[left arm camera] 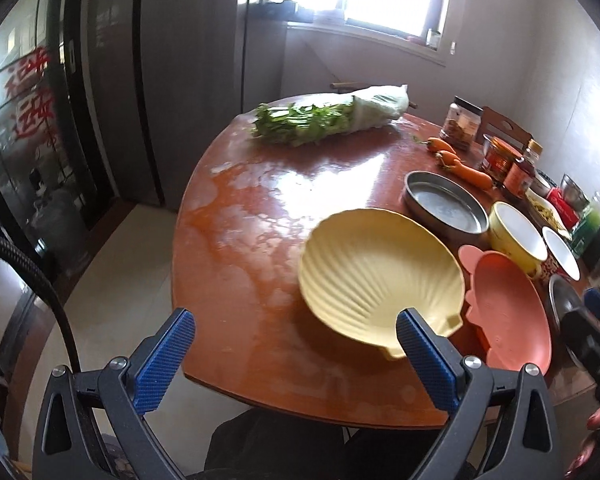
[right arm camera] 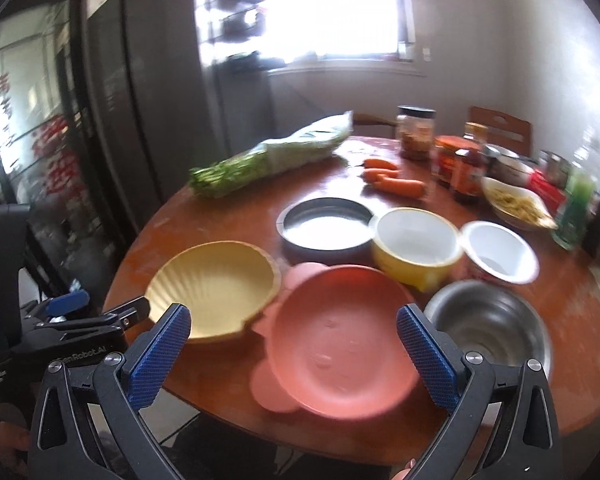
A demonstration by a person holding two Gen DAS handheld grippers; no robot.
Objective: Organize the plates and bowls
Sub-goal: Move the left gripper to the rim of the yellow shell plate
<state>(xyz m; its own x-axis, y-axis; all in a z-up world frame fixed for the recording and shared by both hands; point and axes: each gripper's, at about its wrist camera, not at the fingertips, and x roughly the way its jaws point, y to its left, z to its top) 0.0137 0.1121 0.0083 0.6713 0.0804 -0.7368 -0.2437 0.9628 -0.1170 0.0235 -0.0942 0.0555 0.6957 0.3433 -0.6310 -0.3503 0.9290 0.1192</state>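
A yellow shell-shaped plate (left arm camera: 380,272) (right arm camera: 216,288) lies near the round wooden table's front edge. A pink plate with ear-like tabs (left arm camera: 508,308) (right arm camera: 340,332) lies beside it on the right. Behind them are a round metal pan (left arm camera: 444,204) (right arm camera: 328,228), a yellow bowl (left arm camera: 516,236) (right arm camera: 416,248) and a white bowl (left arm camera: 562,252) (right arm camera: 500,252). A steel bowl (right arm camera: 488,324) stands right of the pink plate. My left gripper (left arm camera: 296,324) is open just left of the shell plate's near rim. My right gripper (right arm camera: 294,320) is open, hovering over the pink plate.
A bagged bunch of greens (left arm camera: 320,120) lies at the table's (left arm camera: 240,240) far side. Carrots (right arm camera: 396,180), jars (right arm camera: 460,168), a dish of food (right arm camera: 516,204) and a green bottle (right arm camera: 576,208) crowd the right. A dark fridge (right arm camera: 140,100) stands left, a chair (right arm camera: 500,128) behind.
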